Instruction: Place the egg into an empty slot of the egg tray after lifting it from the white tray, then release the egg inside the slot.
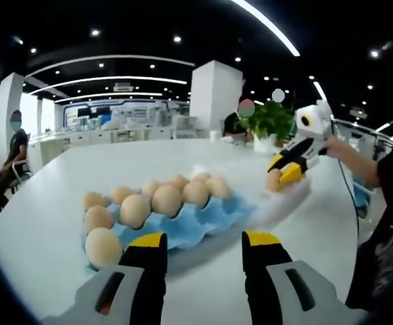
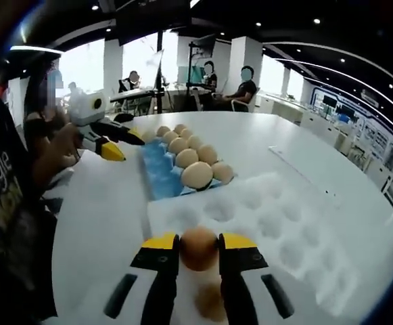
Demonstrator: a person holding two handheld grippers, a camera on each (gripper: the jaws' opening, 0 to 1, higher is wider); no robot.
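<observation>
In my right gripper view, my right gripper [image 2: 199, 249] has its yellow-tipped jaws clamped on a brown egg [image 2: 198, 246], one jaw on each side of it, held above the white tray [image 2: 297, 223], whose shallow round hollows spread out to the right of the jaws. Just below the held egg, between the black jaw arms, I see a second brown egg [image 2: 212, 301], blurred and low in the view; I cannot tell whether it rests in a hollow of the white tray. Beyond the white tray, touching or just beside its far edge, lies the blue egg tray [image 2: 157, 169] with brown eggs along its right side and bare blue slots on its left. My left gripper [image 2: 120, 145] hovers near the egg tray's left end, a hand [image 2: 59, 145] around its body. In my left gripper view, the left gripper [image 1: 203, 240] has its jaws apart with nothing between them, poised over the white table [image 1: 40, 223] just in front of the egg tray [image 1: 196, 227]. The eggs sit in two rows there, and the near right slots are bare blue. Farther right I see my right gripper [image 1: 283, 175] holding the egg [image 1: 273, 180] over the pale white tray [image 1: 277, 203].
</observation>
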